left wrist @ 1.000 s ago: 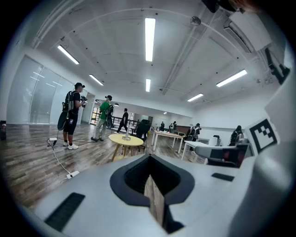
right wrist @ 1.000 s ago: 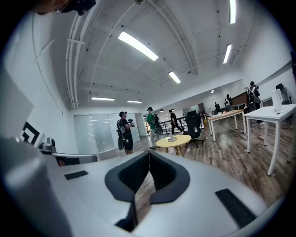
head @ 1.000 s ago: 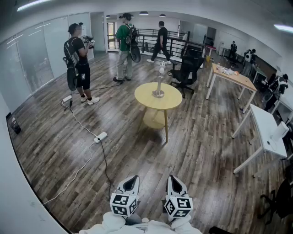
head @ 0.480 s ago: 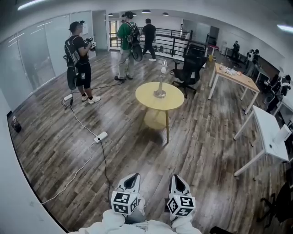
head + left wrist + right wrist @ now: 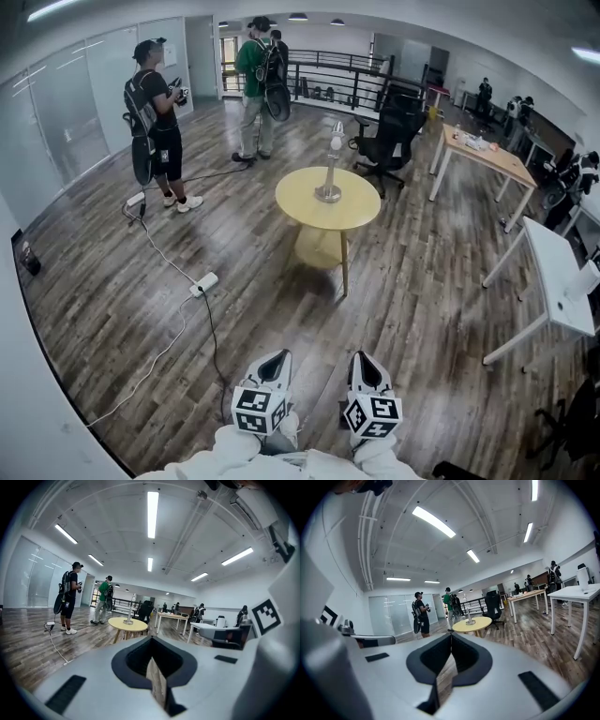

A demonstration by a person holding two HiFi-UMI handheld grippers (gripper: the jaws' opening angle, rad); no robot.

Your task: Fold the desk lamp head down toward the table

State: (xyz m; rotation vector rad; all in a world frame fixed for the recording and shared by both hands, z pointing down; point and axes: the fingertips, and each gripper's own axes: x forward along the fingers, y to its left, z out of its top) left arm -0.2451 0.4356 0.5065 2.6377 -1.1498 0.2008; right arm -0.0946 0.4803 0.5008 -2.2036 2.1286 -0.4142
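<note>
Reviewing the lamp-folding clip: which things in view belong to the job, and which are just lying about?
Job: desk lamp, round yellow table under it, left tool and right tool, both shut and empty.
Lying about: office chair, power strip, wooden desk, white desk.

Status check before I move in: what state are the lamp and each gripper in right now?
desk lamp: upright on the round table, head up, not yet folded.
left gripper: shut, empty, well short of the lamp.
right gripper: shut, empty, well short of the lamp.
</note>
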